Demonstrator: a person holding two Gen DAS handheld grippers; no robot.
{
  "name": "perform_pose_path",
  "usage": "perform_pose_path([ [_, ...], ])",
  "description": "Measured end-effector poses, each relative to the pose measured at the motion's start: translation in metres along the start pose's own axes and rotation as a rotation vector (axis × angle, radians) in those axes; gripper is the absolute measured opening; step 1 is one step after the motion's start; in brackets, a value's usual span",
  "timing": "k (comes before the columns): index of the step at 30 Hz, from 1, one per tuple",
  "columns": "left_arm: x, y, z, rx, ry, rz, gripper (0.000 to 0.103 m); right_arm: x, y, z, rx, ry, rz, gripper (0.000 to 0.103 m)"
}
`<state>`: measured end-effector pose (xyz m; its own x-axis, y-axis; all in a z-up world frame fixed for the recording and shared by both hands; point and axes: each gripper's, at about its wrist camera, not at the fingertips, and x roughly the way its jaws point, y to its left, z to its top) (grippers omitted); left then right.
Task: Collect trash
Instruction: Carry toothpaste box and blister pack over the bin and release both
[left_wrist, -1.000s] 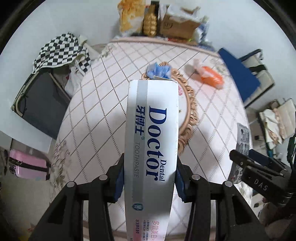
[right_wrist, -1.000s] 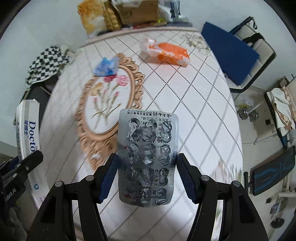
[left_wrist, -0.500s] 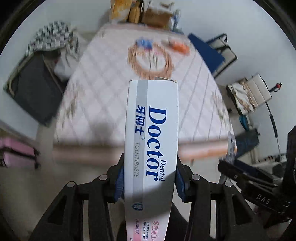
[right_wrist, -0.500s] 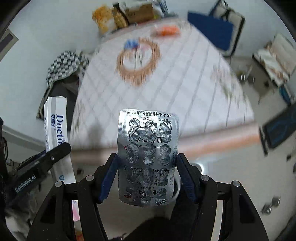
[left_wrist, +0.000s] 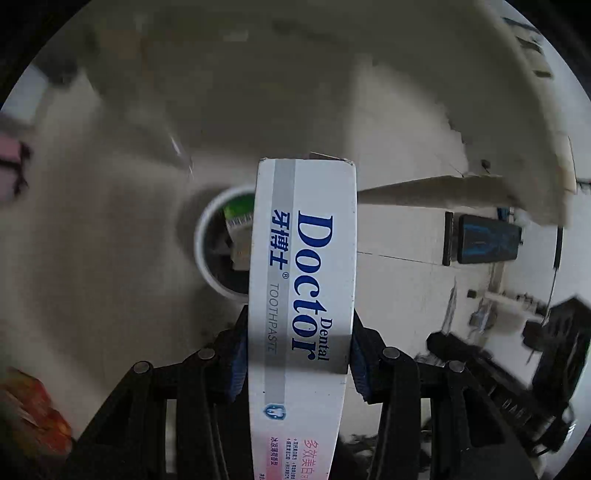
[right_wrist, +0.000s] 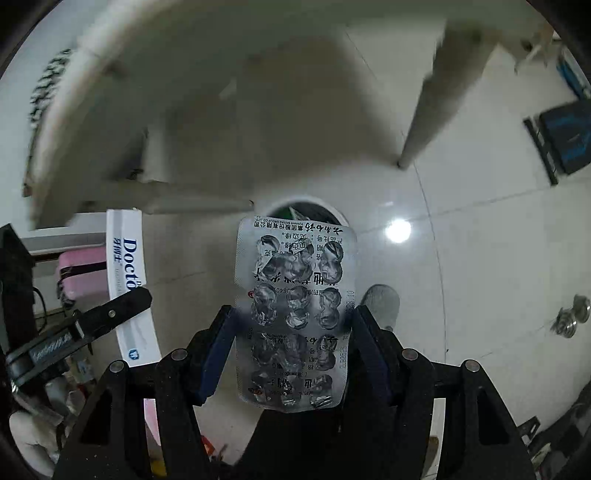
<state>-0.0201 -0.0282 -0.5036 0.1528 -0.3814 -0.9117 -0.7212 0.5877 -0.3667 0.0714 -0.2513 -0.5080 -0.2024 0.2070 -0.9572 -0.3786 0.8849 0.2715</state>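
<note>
**Both hand-held grippers loaded, bin below**

The left hand-held gripper is clamped on a white toothpaste box, which runs up the centre of the left wrist view with blue "Doctor Dental" lettering along its face. Its 2 blue-padded fingers press against the box's long sides. Behind the box, at centre left of the frame, a round white trash bin stands on the floor; something green and a pale scrap show inside it, and the box covers the bin's right part.

The right hand-held gripper is clamped on a silver blister pack with its foil pockets torn open, held upright at the centre of the right wrist view. The bin's rim peeks out just above the pack's top edge, on the pale tiled floor. At the left edge of that frame, the toothpaste box appears again, gripped by the other tool.

The underside and a leg of the worktop fill the upper part of both frames, blurred. A pink case sits at the left of the right wrist view.
</note>
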Motion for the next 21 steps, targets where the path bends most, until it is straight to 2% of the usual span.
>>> perform_pose_path([
  [6,0.134,0.055,0.039,-0.06,0.06,-0.017,0.043,0.153,-0.051,0.019,0.019,0.058,0.005,0.066],
  [8,0.172,0.071,0.05,-0.069,0.096,-0.014,0.044,0.191,-0.06,0.029,0.018,0.074,0.008,0.066],
  [10,0.196,0.082,0.055,-0.07,0.115,-0.012,0.044,0.228,-0.065,0.033,0.017,0.09,0.017,0.066],
  [11,0.204,0.086,0.056,-0.062,0.117,-0.018,0.048,0.244,-0.067,0.037,0.018,0.097,0.018,0.067],
  [12,0.21,0.091,0.056,-0.063,0.109,-0.018,0.07,0.258,-0.069,0.04,0.021,0.095,0.018,0.067],
  [14,0.213,0.099,0.053,-0.075,0.101,-0.031,0.102,0.276,-0.068,0.05,0.008,0.099,0.032,0.067],
  [16,0.206,0.106,0.048,-0.09,0.089,-0.024,0.102,0.292,-0.065,0.054,0.002,0.118,0.058,0.069],
  [17,0.201,0.107,0.045,-0.096,0.08,-0.017,0.102,0.297,-0.064,0.055,0.0,0.125,0.065,0.08],
  [18,0.194,0.107,0.041,-0.097,0.059,-0.002,0.102,0.3,-0.064,0.054,-0.005,0.124,0.064,0.097],
  [19,0.187,0.107,0.039,-0.093,0.035,0.023,0.102,0.299,-0.062,0.054,-0.014,0.116,0.07,0.102],
  [21,0.17,0.101,0.034,-0.063,-0.035,0.091,0.102,0.29,-0.055,0.051,-0.043,0.101,0.057,0.103],
])
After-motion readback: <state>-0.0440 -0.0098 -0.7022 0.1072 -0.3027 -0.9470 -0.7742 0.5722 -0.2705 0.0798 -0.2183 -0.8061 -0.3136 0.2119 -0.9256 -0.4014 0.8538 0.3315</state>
